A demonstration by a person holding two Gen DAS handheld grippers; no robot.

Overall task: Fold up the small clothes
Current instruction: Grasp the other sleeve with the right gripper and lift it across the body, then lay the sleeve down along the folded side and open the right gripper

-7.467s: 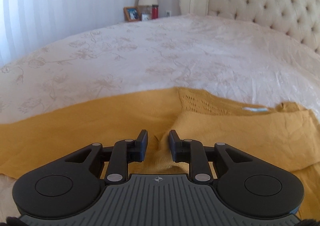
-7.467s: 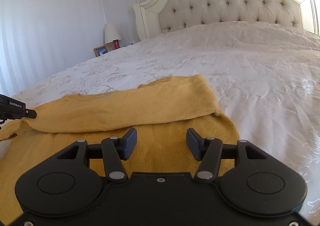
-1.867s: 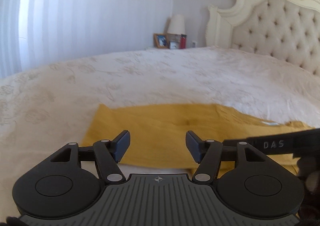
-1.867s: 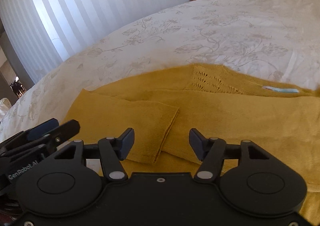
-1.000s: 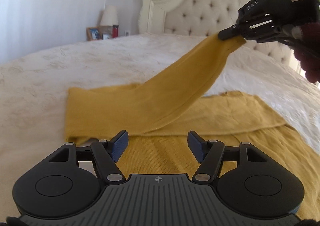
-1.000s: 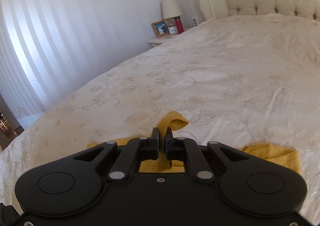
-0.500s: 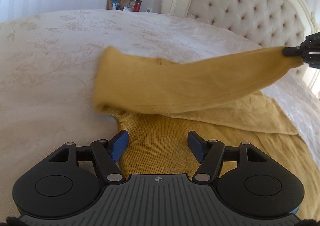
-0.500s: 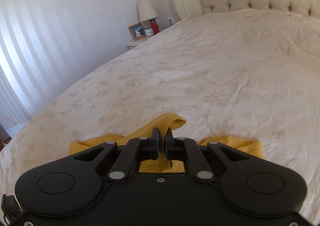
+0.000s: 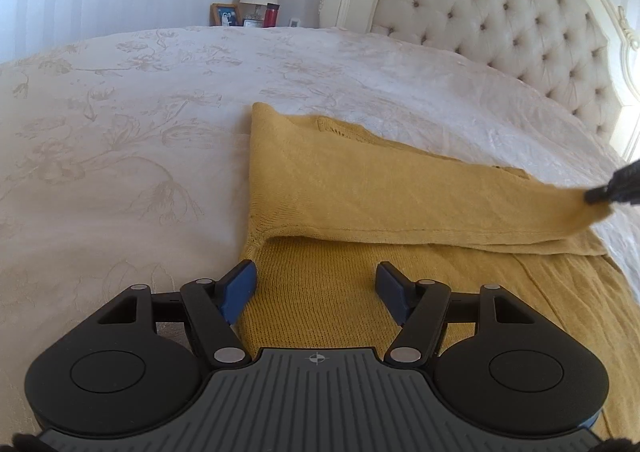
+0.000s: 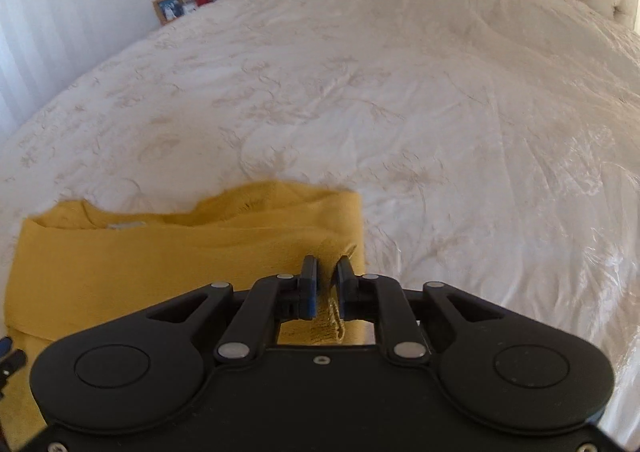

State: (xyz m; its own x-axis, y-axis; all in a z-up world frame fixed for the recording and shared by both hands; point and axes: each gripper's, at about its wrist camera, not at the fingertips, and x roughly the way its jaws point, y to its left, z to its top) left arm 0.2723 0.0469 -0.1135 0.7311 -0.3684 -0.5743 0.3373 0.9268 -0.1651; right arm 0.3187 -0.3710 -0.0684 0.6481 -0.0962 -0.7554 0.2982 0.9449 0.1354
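Yellow sweater (image 9: 360, 188) on bed (image 9: 120, 132), sleeve (image 9: 440, 208) drawn across toward right of frame.

Left gripper (image 9: 316, 284): jaws wide, holding nothing, low over sweater body at lower centre. Right gripper (image 10: 325, 280): jaws narrow, pinching sleeve cuff; seen at right edge of left view.

So the sleeve (image 9: 400, 208) that was hanging way up in the air a second ago got carried down and across, and it ended up laid flat over the yellow sweater (image 9: 328, 292) on the bed. The right gripper (image 10: 326, 284) dropped low with it, and its fingers (image 10: 309, 284), pinched tight half a second ago, showed a small gap with the cuff between them. The left gripper (image 9: 316, 284) shifted closer over the sweater body.
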